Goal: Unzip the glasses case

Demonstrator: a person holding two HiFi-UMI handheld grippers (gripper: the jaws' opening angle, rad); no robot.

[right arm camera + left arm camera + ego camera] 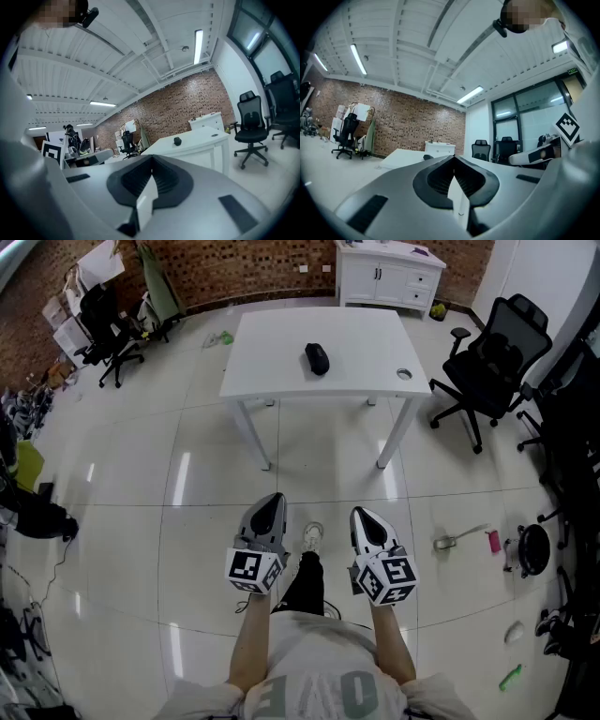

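My left gripper (273,502) and right gripper (362,517) are both closed on nothing, well apart from the small black oval glasses case (317,358) lying on the white rectangular table (272,367). Unpinned, that case may slide when I tug its zipper.

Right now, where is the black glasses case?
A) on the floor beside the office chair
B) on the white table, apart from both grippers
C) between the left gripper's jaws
B: the glasses case lies on the white table, while the left gripper and right gripper hang well short of it, jaws together on nothing.
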